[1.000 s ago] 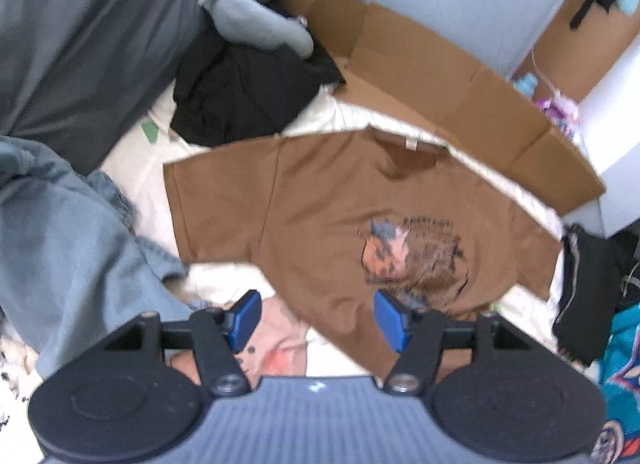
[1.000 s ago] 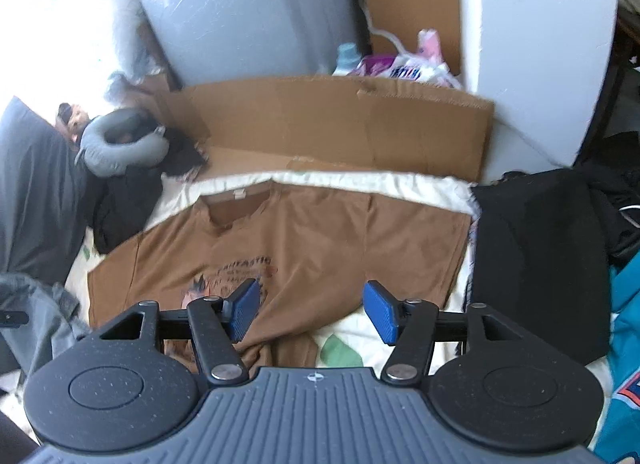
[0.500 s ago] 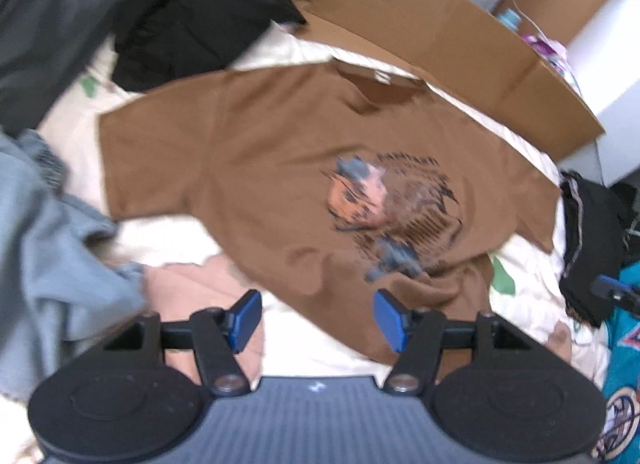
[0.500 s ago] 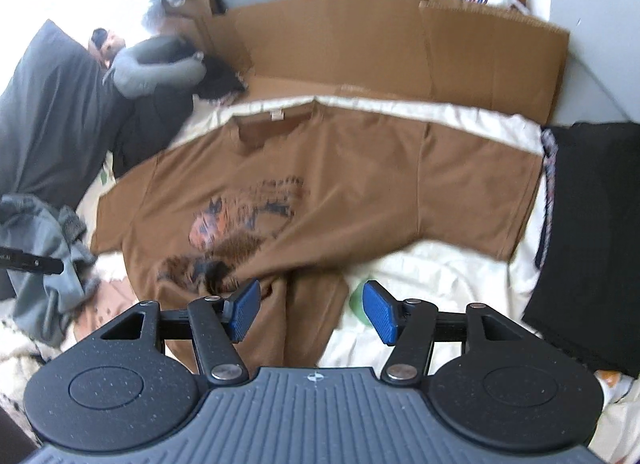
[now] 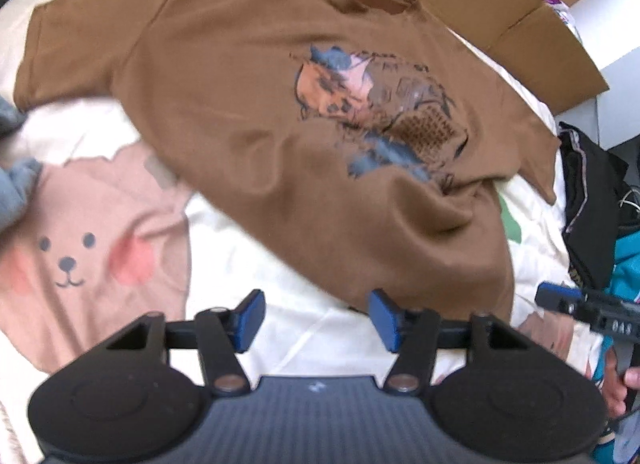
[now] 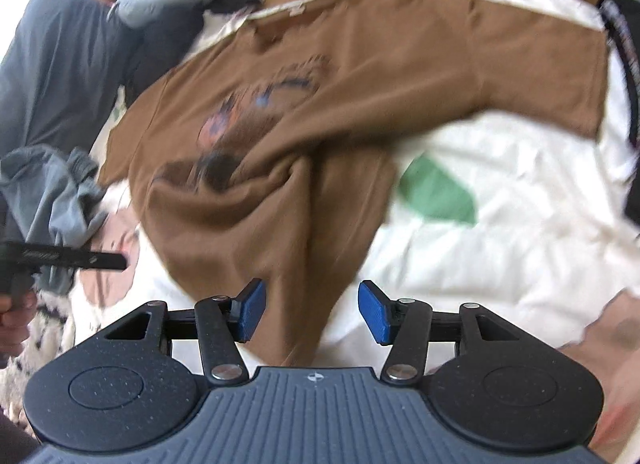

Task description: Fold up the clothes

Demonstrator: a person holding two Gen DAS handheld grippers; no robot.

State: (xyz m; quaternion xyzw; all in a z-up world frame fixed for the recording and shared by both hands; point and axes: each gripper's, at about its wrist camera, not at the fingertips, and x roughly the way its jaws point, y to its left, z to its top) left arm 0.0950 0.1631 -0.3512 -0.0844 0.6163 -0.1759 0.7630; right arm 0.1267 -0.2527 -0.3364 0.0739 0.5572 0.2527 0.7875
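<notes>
Lying face-up on a cream bed sheet [image 5: 304, 264], the brown T-shirt [image 5: 248, 96] is spread with its collar toward the cardboard [image 5: 532, 24] at the far side and its printed picture [image 5: 376, 108] showing; its lower hem is bunched and rumpled on the near side. Both tongs point steeply down at that near hem. The left tongs [image 5: 316, 318] hang over bare sheet just short of the hem, their blue pads [image 5: 252, 318] apart and closing with nothing gripped; the hem's edge lies just beyond the right-hand pad. The right tongs [image 6: 310, 312] sit over the bunched hem [image 6: 292, 264], pads [image 6: 374, 314] apart and closing, with brown cloth between them but not yet pinched. In the left view the right tongs' tip shows at the right edge, held by a hand [image 5: 618, 382]. A pink bear print [image 5: 72, 252] marks the sheet to the left, a green patch [image 6: 436, 192] to the right. Grey clothes [image 6: 52, 192] and dark garments [image 5: 592, 192] lie around the shirt.
</notes>
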